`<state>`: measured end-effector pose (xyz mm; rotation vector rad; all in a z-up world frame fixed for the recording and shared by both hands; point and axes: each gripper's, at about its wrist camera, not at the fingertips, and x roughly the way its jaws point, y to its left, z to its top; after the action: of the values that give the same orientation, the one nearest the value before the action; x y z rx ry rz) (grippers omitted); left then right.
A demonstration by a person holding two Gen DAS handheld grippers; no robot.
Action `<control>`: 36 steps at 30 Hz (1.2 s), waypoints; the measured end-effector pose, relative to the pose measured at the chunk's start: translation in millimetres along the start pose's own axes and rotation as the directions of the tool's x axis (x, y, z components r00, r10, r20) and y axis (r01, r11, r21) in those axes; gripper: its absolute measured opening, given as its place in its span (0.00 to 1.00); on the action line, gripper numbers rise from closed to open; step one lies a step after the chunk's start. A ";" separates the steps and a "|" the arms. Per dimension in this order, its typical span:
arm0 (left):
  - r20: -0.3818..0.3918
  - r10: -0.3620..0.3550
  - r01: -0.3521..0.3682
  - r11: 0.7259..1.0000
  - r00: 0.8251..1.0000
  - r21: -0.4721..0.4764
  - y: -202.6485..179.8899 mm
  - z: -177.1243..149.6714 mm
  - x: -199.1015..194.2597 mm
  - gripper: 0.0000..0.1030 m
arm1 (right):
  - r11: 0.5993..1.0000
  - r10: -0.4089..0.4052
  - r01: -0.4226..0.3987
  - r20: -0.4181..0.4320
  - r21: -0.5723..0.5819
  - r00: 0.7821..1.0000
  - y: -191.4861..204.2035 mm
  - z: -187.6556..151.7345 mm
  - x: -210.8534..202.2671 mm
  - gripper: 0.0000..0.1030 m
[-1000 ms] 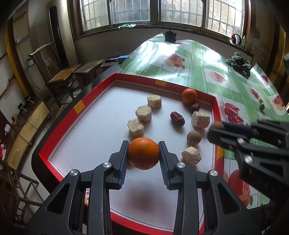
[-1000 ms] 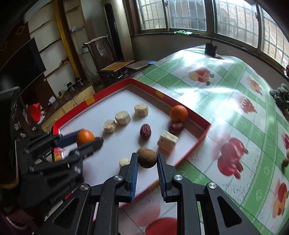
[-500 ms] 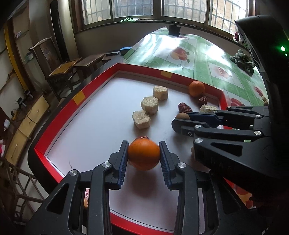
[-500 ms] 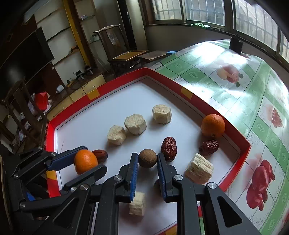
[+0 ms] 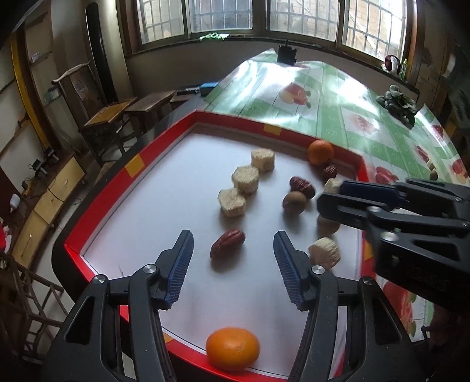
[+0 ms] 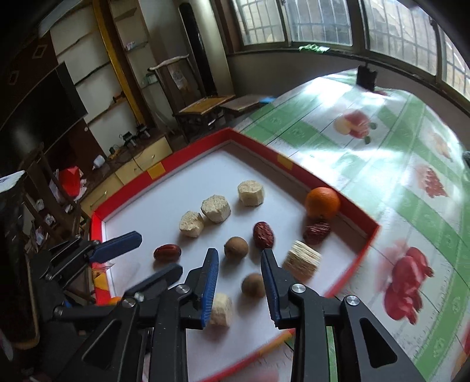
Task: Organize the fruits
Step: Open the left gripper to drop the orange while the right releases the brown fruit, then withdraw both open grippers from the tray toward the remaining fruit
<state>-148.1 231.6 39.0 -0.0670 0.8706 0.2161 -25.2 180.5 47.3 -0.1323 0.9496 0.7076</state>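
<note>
On the tray point(image 5: 100, 211): fruit mostly scattered
Left gripper point(image 5: 232, 261): opening, orange point(image 5: 232, 348) released
Right gripper point(image 6: 239, 282): opening, brown fruit point(image 6: 253, 285) let go

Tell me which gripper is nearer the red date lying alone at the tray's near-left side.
Left. The left gripper, jaws opening, frames the red date just ahead of its fingertips; the right gripper sits off to the date's right, over the brown fruits.

I look into a lived-in home's sitting room, barred windows point(image 5: 223, 14) along the far wall, carved wooden chair point(image 5: 97, 102) beside low benches, dark television point(image 6: 38, 108) over a yellow drawer cabinet point(image 6: 138, 164), fruit-print tablecloth point(image 5: 337, 105) across the table.
</note>
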 end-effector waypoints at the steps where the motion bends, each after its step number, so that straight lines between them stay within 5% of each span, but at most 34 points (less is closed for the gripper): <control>1: 0.008 0.000 0.000 1.000 1.000 0.002 -3.0 1.7 -2.6 0.55 | 1.000 -0.008 0.008 0.016 0.011 1.000 -3.6 -2.5 -9.7 0.28; 14: 0.047 -0.103 0.099 0.991 0.994 0.089 -84.6 23.3 -16.8 0.55 | 0.978 -0.149 0.136 0.078 0.156 0.986 -69.1 -44.8 -89.5 0.32; 36: -0.030 -0.220 0.221 0.947 0.975 0.232 -219.6 49.0 14.1 0.55 | 0.855 -0.386 0.334 0.055 0.396 0.921 -200.0 -111.1 -160.6 0.37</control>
<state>-55.2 26.6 53.3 0.0551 0.8800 -0.0978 -42.1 -97.8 68.0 0.0790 0.8846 0.1718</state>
